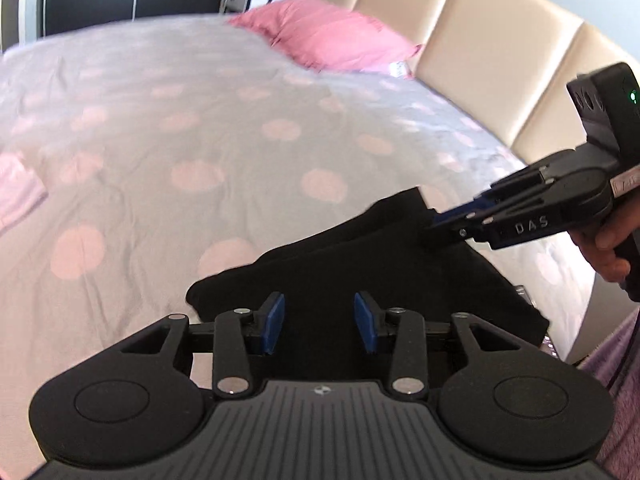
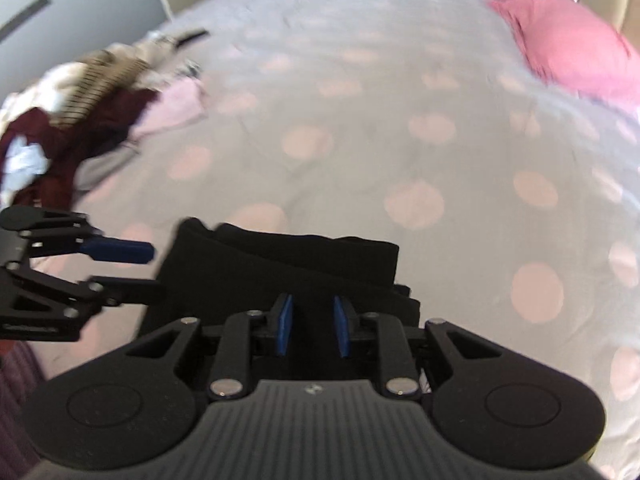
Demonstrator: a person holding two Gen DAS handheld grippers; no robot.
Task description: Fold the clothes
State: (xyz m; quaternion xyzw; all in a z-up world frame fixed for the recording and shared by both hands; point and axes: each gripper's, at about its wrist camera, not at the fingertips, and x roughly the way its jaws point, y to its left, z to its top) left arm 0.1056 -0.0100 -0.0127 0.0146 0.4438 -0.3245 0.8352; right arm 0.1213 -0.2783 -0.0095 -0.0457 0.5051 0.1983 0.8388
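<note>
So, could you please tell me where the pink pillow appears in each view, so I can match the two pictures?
Left wrist view: the pink pillow lies top centre, against the cream headboard.
Right wrist view: the pink pillow sits top right, cut by the frame edge.
Shared landmark: the folded black garment on the spotted bedspread, just ahead of the fingers.

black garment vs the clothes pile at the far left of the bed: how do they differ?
The black garment is one dark piece, folded flat in layers near both grippers; the clothes pile is a loose heap of maroon, striped, white and pink items. The garment lies at the near edge, the pile further off. Both rest on the dotted bedspread.
</note>
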